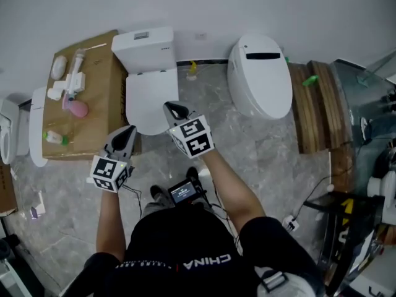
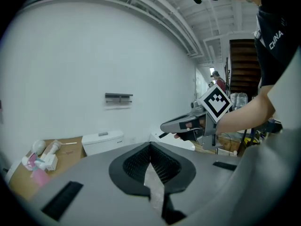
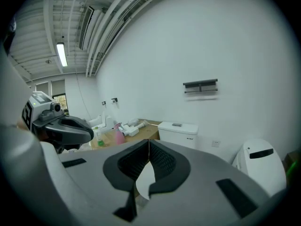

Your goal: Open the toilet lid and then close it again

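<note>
Lower centre of the head view: a person stands w/ the left gripper (image 1: 127, 131) and right gripper (image 1: 174, 109) held up side by side. The fingers of both are pressed fully together, w/ nothing held in either. Just beyond, at frame centre, the toilet lid (image 1: 150, 98) lies flat down on its bowl. The right gripper's tip overlaps the lid's lower-right edge in the picture but looks to hang above it, no contact. The tank (image 1: 144, 47) sits behind, against the wall. A cardboard box (image 1: 93, 122) w/ a pink bottle (image 1: 77, 108) is at left, a second toilet (image 1: 263, 73) at right.

Judged: w/ the lid down, the lift calls for one gripper to drop to the lid's front lip and hook its closed tips under. Then a slow arc back toward the tank, easing the last part each way, no slam.

Only the head view shows the lid. The gripper views aim over it, to the tank and a wall rail (image 3: 201, 85). They alone show the fingers' closed seam, and each catches the other gripper alongside.
</note>
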`<control>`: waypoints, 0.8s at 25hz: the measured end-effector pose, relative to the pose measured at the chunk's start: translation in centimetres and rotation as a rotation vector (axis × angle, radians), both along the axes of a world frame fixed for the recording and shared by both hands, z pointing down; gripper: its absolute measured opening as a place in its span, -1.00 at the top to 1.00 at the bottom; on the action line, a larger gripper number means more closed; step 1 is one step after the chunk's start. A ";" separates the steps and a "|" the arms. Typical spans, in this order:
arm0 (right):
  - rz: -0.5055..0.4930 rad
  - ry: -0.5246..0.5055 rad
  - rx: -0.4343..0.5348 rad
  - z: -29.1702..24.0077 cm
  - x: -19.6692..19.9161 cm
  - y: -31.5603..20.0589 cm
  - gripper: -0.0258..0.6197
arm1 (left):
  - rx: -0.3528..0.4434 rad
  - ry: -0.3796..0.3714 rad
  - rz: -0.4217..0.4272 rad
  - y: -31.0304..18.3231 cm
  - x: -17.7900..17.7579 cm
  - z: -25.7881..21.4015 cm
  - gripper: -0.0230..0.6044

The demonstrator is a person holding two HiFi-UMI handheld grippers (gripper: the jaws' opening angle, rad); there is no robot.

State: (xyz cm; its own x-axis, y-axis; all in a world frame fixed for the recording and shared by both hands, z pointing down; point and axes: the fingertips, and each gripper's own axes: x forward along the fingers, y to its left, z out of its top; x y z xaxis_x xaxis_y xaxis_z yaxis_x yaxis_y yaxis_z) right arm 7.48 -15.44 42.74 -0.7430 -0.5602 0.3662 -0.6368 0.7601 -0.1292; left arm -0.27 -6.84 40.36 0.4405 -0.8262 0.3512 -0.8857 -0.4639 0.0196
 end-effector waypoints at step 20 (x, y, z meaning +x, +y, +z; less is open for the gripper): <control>0.127 0.067 0.030 0.5 -4.0 24.7 0.87 | 0.060 -0.034 0.199 22.8 -4.6 -0.1 0.90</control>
